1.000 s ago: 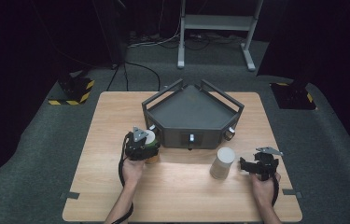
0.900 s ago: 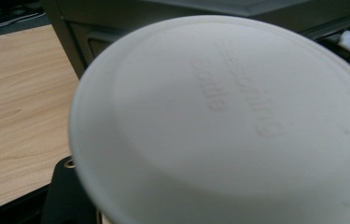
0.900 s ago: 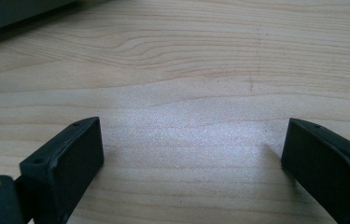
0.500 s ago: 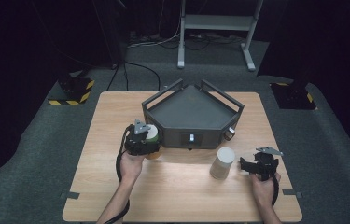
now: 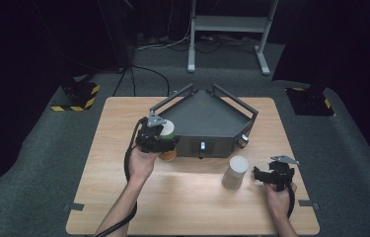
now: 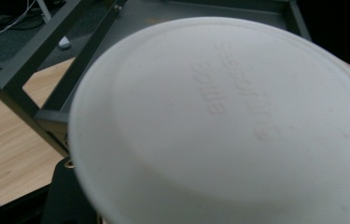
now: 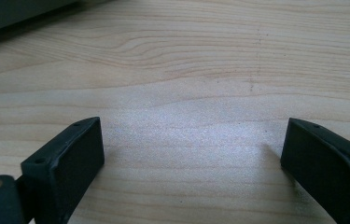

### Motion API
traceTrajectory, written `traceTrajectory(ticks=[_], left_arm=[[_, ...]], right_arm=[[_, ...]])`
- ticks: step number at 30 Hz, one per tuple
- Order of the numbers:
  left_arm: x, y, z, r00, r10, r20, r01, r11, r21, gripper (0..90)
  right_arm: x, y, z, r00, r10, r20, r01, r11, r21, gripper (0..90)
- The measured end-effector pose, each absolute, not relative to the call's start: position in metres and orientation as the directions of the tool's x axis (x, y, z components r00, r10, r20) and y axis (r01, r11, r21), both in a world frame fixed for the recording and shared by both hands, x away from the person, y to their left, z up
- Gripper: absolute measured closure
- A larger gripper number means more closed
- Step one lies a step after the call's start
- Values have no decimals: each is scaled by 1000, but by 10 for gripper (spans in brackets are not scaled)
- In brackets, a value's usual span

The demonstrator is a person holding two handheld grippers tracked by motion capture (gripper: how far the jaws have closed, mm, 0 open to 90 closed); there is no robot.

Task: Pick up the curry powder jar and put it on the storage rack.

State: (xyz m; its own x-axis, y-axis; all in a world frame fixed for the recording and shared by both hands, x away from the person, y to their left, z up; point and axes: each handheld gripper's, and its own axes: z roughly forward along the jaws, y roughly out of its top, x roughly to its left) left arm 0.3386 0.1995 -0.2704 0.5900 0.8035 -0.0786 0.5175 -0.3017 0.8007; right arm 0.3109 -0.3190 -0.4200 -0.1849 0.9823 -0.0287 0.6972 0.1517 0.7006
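From the high view, the left hand-held gripper is clamped on a white cup with a green band, holding it in the air just at the near-left corner of the dark tray. A second, pale cup stands on the worktop in front of the tray, and the right hand-held gripper rests low just beside it, apart from it.

In the left gripper view, the held cup's white lid looms close, with the tray's rail behind it. To do this well, the cup should clear that rail fully before going in over the tray floor, and be kept upright.

In the right gripper view, the jaws stand wide over bare wood with nothing between them. Open room lies across the near worktop; the tight spots are the tray's raised edges.
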Motion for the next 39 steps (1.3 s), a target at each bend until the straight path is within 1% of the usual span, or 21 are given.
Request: traceTrajectory(ticks=[5,9,18,27,33,39], left_arm=[[351,196,-255,609,787,-101,522,-301,798,354],[360,190,-246,619,779,-102,516,-305,801,354],[381,174,-237,604,790,-108,522,-289,803,354],[400,158,-237,540,835,-109,534,-240,810,354],[412,142,-238,502,863,-64,538,-253,804,354],[420,133,-243,474,878,-56,552,-247,797,354]], right_arm=[[311,-319,-420,-185,982,-28,697,152,701,53],[311,-319,-420,-186,982,-28,697,152,701,53],[311,-319,-420,-185,982,-28,697,152,701,53],[311,-319,-420,-186,982,-29,697,153,701,53],[311,-319,-420,-186,982,-29,697,152,701,53],[311,-319,-420,-186,982,-29,697,153,701,53]])
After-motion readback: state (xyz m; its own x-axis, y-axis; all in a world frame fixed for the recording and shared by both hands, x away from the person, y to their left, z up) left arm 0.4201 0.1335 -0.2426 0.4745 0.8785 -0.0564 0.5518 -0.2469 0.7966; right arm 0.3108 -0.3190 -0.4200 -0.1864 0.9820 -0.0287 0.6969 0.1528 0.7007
